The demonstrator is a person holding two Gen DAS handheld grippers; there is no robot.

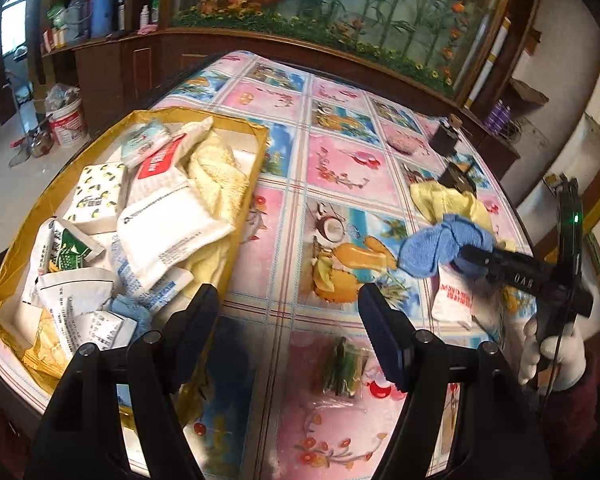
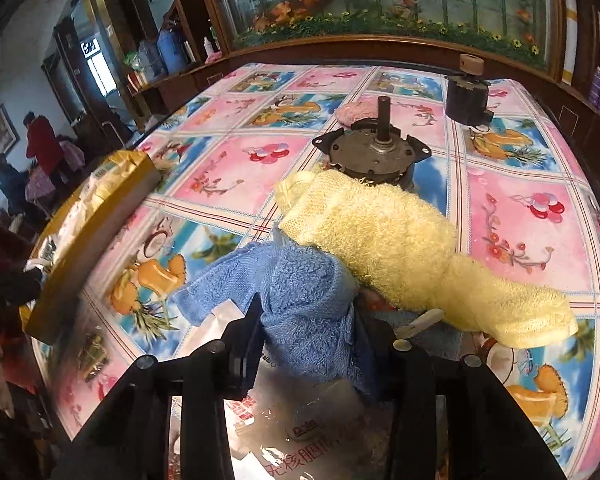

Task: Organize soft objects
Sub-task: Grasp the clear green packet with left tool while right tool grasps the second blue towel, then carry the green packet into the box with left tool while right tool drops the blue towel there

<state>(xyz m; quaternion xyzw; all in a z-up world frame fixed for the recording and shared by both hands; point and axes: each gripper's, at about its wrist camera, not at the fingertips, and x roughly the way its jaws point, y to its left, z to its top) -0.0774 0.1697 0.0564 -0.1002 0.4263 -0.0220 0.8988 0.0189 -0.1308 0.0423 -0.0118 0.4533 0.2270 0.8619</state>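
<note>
Blue towel [image 2: 304, 300] is pinched between the closed fingers of the right claw [image 2: 306, 332], bunched for lifting; yellow towel [image 2: 400, 248] lies just beyond. Left claw [image 1: 290, 320] is held wide open, empty, box [image 1: 256, 152] to its left.

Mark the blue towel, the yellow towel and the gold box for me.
blue towel [image 2: 304, 300]: right wrist view, bunched middle.
yellow towel [image 2: 384, 240]: right wrist view, its thick middle.
gold box [image 1: 256, 160]: left wrist view, right wall.

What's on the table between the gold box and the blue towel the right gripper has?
Only bare fruit-print tablecloth between the gold box and the blue towel; the left wrist view shows it.
</note>
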